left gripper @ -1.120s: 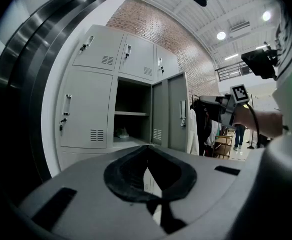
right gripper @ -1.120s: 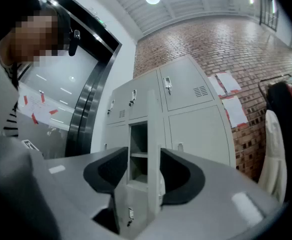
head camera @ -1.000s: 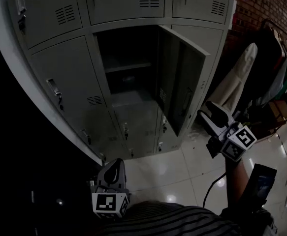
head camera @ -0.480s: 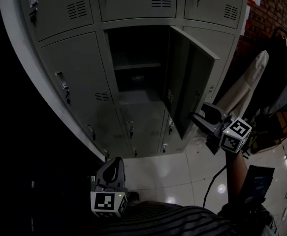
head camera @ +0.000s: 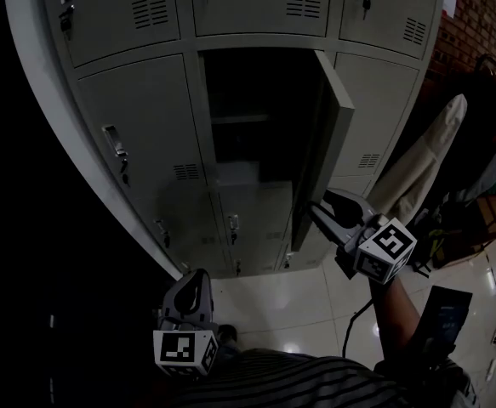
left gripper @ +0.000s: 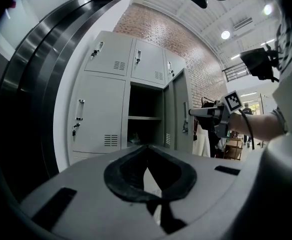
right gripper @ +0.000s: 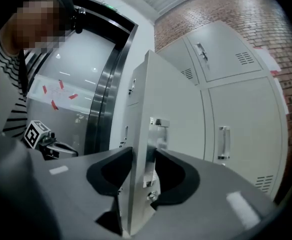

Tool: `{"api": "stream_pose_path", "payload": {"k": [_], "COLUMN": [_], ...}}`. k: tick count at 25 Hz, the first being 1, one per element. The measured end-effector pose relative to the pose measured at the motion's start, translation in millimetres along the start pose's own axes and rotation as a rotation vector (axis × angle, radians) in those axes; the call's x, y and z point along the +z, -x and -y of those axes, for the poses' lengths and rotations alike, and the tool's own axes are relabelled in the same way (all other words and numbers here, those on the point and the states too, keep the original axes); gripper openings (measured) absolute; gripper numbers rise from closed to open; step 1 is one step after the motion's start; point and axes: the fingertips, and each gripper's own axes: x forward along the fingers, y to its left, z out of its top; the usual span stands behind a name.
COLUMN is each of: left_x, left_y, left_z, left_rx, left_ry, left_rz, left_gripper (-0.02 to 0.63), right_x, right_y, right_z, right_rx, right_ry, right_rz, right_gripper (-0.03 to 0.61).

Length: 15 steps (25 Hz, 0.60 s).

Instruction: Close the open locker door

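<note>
Closer now, the right gripper (head camera: 317, 213) has reached the open locker door (head camera: 331, 134), and its jaws have just been closing to pinch the door's free edge. The left gripper (head camera: 195, 283) has its jaws pressed together, empty.

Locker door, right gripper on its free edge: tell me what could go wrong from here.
1. The right gripper has just been closing on the thin edge of the locker door, beside the latch; the hold may slip during the swing.
2. One jaw sits inside the door, so it could get pinched against the frame post at closing.
</note>
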Motion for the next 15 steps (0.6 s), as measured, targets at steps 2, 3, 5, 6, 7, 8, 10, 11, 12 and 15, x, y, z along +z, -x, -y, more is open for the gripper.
{"api": "stream_pose_path", "payload": {"k": [2,3,5,6,7,8,10,11,12,15], "left_x": [1.3,1.1,0.7,0.5,0.7,1.6,6.2,9.3,11.7,13.0], "left_y": [-2.7,-4.4,-9.2,-12.1,-15.2,-18.5,-25.7,-29.4,-32.9,-42.5], "left_z": [-16.3,-25.9,-46.6,-57.1,-67.5,-78.0,-98.2,-107.9,-117.5,-143.1], "left_rx": [0.000,0.002,0.007,0.008,0.010,0.012,0.016,0.017,0.019,0.018], "left_ry": [-0.005,-0.008,-0.011,-0.011,-0.011,-0.011,-0.010,-0.007,-0.006,-0.012], "left_rz": [-0.002,-0.003,-0.001,0.000,0.000,0.001,0.007,0.010,0.013,0.017], "left_gripper": [0.005,0.005,0.005,0.005,0.005,0.005,0.005,0.005,0.005,0.005], "right_x": [0.3,0.5,0.7,0.5,0.3,0.1,0.1,0.3,0.6,0.2], "right_y": [-20.6,-32.0,-56.0,-68.2,-80.5,-92.7,-116.8,-128.4,-139.8,-172.2], "right_z": [-11.3,-16.2,-24.4,-27.8,-30.6,-32.7,-34.9,-35.0,-34.5,-30.6], "right_rx": [-0.016,-0.028,-0.056,-0.071,-0.085,-0.096,-0.106,-0.107,-0.107,-0.112], "right_ry": [0.012,0.016,0.010,0.002,-0.006,-0.014,-0.024,-0.025,-0.025,-0.017], "right_rz": [-0.012,-0.014,-0.012,-0.009,-0.007,-0.006,-0.010,-0.013,-0.015,-0.021], "right_gripper": [0.140,0.135,0.129,0.127,0.124,0.123,0.118,0.118,0.118,0.115]}}
